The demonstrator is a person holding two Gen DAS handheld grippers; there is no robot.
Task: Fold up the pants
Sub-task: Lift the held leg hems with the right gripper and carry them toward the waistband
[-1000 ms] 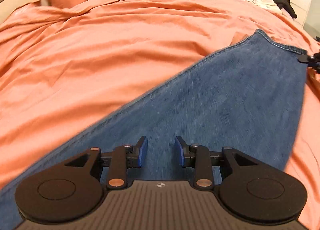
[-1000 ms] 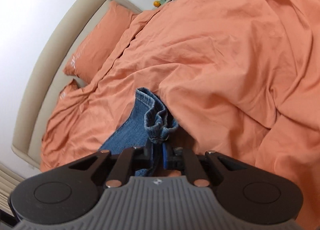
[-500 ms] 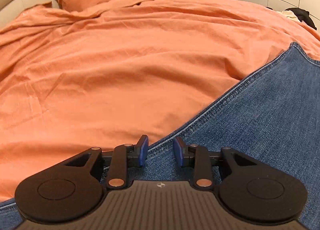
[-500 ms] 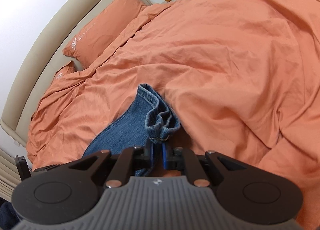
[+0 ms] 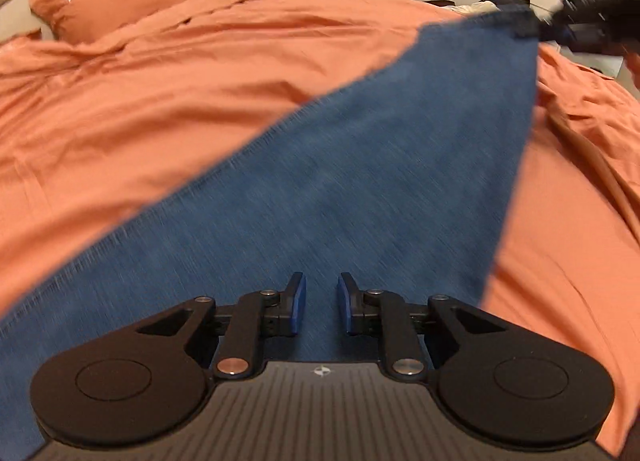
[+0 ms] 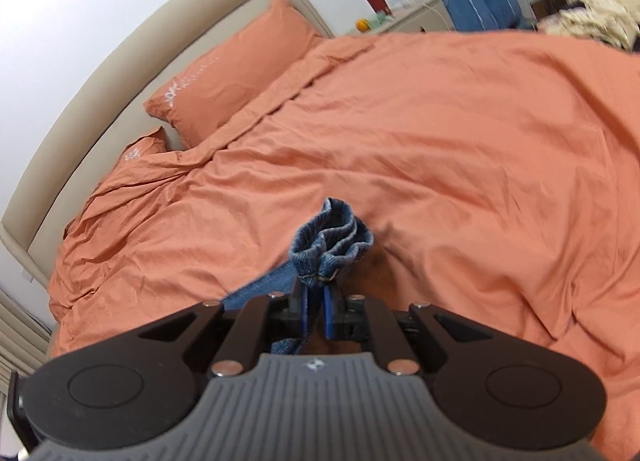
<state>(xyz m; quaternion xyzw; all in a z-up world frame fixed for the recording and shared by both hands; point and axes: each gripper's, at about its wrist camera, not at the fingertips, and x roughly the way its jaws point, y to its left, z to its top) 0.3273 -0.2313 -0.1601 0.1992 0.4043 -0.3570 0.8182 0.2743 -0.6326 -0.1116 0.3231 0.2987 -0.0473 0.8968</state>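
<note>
An orange duvet [image 6: 440, 133] covers my bed, pillows [image 6: 236, 69] at upper left against a beige headboard [image 6: 132, 57]. The pants [image 5: 380, 165] stretch blurred from lower left to upper right. My right tool [image 6: 316, 301] is clamped on their bunched hem. My left tool [image 5: 321, 303] has just been closing, its pads apart, gripping nothing.

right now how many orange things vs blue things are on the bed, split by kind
orange pillows: 2
orange duvet: 1
blue jeans: 1
total: 4

The right tongs are shut on the bunched jeans hem; the left tongs hover over the denim, gripping nothing.
</note>
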